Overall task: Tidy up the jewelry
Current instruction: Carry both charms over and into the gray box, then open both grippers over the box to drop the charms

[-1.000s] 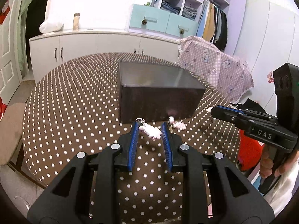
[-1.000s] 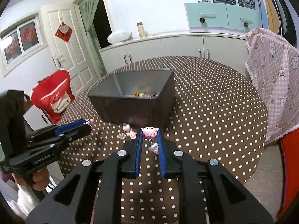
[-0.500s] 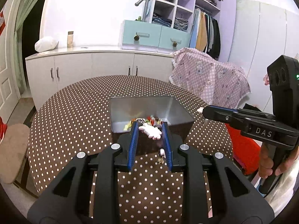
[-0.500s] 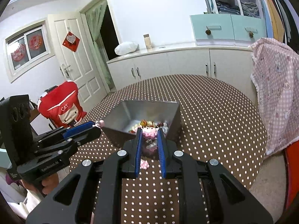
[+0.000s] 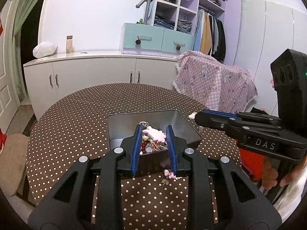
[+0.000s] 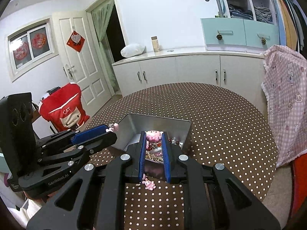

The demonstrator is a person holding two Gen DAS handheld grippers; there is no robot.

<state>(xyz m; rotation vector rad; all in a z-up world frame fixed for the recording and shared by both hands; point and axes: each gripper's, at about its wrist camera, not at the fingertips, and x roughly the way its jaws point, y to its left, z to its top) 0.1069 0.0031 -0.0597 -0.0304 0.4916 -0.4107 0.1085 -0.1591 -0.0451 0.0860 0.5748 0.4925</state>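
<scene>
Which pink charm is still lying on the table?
The small pink charm on the dotted cloth before the tin. The other two are held up in the grippers.

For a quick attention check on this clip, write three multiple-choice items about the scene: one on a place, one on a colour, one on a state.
1. Where does the loose pink charm lie?
A. On the tablecloth in front of the tin
B. On the white cabinet
C. On the red chair

2. What colour is the tablecloth?
A. Plain green
B. Brown with white dots
C. Blue striped

3. What is the state of the right tool?
A. Wide open and empty
B. Lying on the table
C. Shut on a pink figure charm above the tin

Answers: 1 A, it sits on the cloth against the tin's near wall; 2 B, white dots cover brown cloth; 3 C, the blue pads pinch the charm over the open tin.
</scene>
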